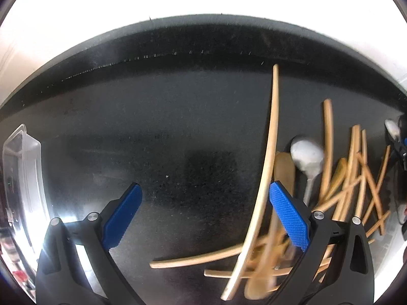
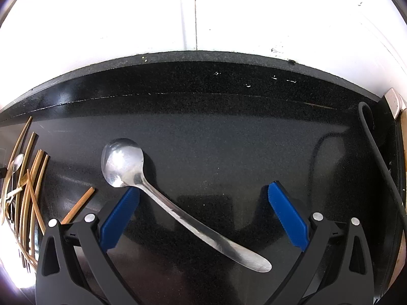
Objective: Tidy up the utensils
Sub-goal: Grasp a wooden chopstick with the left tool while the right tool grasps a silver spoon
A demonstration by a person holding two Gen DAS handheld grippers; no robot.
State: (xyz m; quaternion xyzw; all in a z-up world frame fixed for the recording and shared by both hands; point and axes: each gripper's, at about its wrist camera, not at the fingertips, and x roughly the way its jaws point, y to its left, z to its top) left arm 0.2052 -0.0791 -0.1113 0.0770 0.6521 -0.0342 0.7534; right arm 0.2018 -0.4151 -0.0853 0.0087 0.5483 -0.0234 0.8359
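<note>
In the left wrist view, a heap of wooden utensils and chopsticks lies on the black counter at the right, with a metal spoon among them. One long pale wooden stick runs up between the fingers, close to the right pad. My left gripper is open, and nothing is clamped. In the right wrist view, a large metal spoon lies flat on the counter, bowl at the upper left, handle running down to the right between the fingers. My right gripper is open above it.
A clear plastic container stands at the left edge of the left wrist view. A black cable loops along the counter's right side. White tiled wall backs the counter. Chopsticks and a small spoon lie far left.
</note>
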